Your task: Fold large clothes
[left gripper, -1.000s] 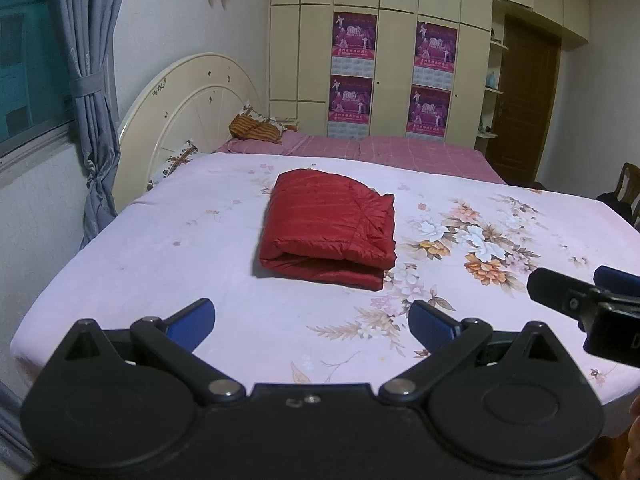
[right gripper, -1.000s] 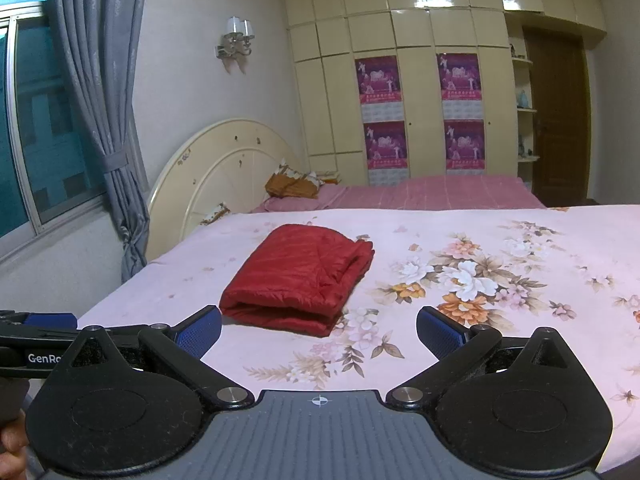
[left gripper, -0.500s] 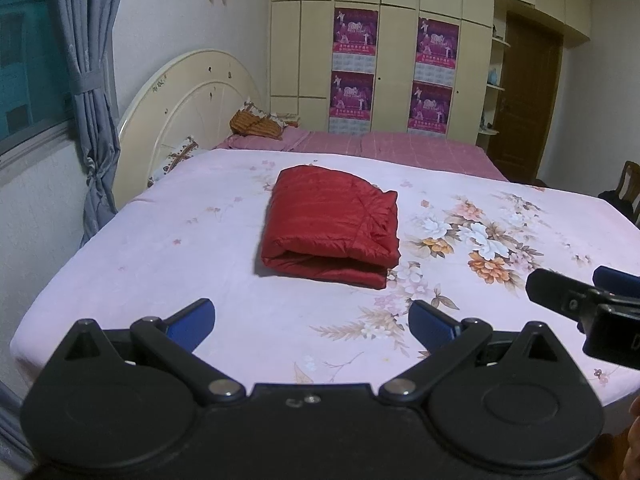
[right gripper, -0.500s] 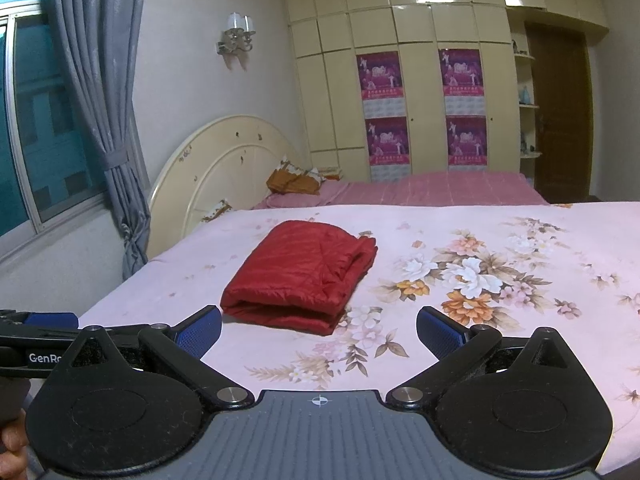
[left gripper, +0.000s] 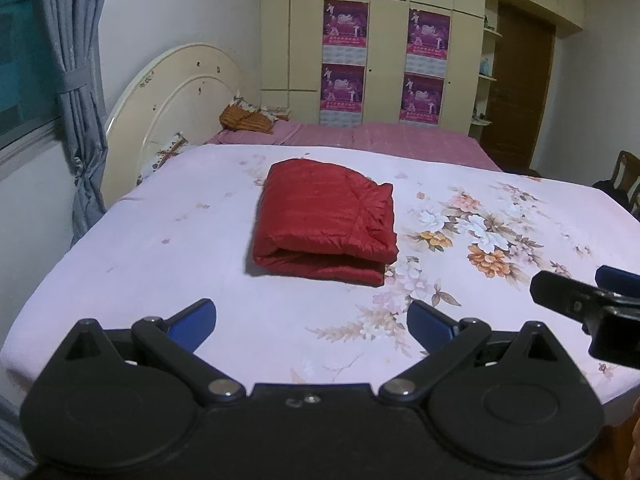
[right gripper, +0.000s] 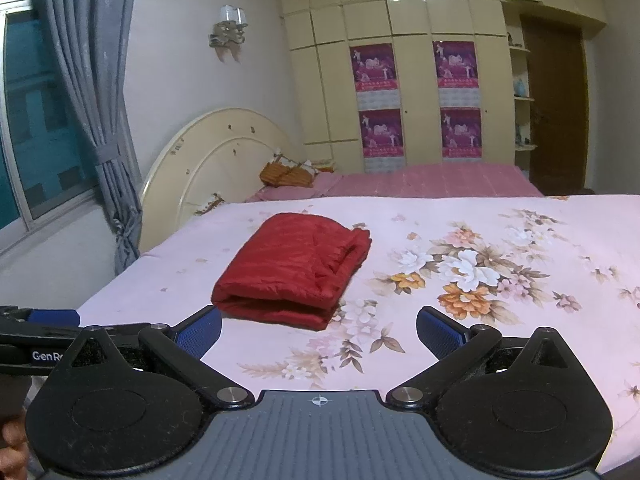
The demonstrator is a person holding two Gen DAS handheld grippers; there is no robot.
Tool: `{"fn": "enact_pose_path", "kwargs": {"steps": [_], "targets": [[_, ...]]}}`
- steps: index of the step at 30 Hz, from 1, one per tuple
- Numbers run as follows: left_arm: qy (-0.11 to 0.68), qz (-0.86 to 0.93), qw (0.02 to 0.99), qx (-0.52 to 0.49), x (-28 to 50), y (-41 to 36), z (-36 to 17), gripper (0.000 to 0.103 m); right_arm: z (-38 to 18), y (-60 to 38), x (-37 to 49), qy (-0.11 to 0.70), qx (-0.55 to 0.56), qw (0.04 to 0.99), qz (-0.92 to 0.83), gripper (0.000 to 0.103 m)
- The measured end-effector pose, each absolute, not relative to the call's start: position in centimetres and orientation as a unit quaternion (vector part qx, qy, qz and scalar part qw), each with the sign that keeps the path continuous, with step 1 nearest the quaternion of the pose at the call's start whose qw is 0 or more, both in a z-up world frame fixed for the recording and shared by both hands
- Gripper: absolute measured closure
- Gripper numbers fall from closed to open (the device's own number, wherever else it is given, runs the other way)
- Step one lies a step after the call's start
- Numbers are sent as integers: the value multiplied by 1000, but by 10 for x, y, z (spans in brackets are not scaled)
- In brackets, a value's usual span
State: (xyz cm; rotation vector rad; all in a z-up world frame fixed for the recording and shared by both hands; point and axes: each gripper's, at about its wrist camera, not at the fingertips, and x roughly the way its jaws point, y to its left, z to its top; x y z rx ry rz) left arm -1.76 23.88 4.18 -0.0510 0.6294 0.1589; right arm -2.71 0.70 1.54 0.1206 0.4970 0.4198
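A red quilted garment (left gripper: 326, 218) lies folded into a thick rectangle on the pink floral bed sheet (left gripper: 168, 240); it also shows in the right wrist view (right gripper: 294, 270). My left gripper (left gripper: 312, 322) is open and empty, held back over the bed's near edge, apart from the garment. My right gripper (right gripper: 318, 330) is open and empty, also short of the garment. The right gripper shows at the right edge of the left wrist view (left gripper: 588, 300). The left gripper shows at the left edge of the right wrist view (right gripper: 40, 326).
A cream headboard (left gripper: 176, 108) stands at the bed's left end, with a grey curtain (left gripper: 74, 92) beside it. A second bed with a pink cover (left gripper: 400, 140) and an orange pillow (left gripper: 246, 119) lies behind. Wardrobes (left gripper: 384, 52), a door (left gripper: 520, 88) and a chair (left gripper: 624, 176) stand beyond.
Both grippers have drifted slightly, so the view tilts a little and the garment sits marginally higher in frame. The garment has not moved and both grippers stay open.
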Motion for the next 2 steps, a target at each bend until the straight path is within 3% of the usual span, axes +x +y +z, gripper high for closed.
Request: {"fn": "enact_pose_path", "kwargs": {"steps": [2], "targets": [[313,75,947,-23,-10,240,40,0,12,6,-23,249,60,946,201,1]]}}
